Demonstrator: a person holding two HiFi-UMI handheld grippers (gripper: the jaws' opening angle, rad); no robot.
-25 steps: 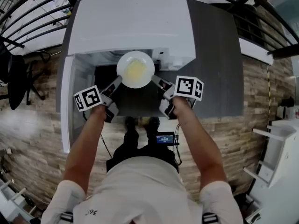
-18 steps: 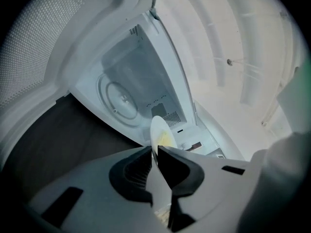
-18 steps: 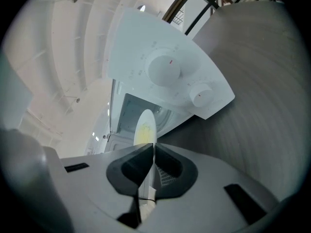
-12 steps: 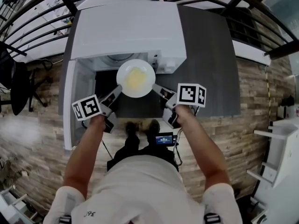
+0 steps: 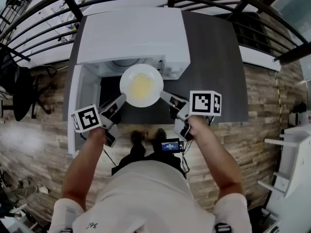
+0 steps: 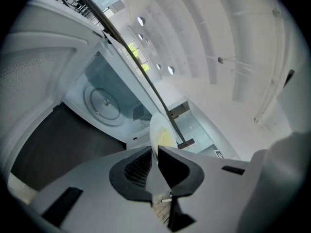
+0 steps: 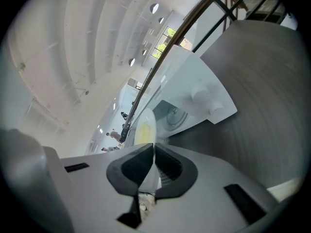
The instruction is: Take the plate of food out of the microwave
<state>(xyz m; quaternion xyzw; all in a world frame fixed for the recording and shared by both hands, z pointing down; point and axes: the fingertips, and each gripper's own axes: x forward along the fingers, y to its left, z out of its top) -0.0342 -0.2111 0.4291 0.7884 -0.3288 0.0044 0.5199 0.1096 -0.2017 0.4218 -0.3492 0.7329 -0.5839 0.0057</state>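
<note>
Plate [image 5: 141,85] of yellow food sits outside the microwave [image 5: 133,35] mouth, above the table [image 5: 214,57], short of its front edge. 2 grips: left gripper [image 5: 123,97] clamped on the left rim, right gripper [image 5: 163,94] on the right rim. Door [image 5: 74,111] open.

White plate [image 5: 125,79] with pale yellow food [image 5: 141,85], plain white microwave [image 5: 131,35], dark grey countertop [image 5: 216,57] at its 3 o'clock, and a brown wood-plank pattern floor [image 5: 43,130] down at 6 o'clock
</note>
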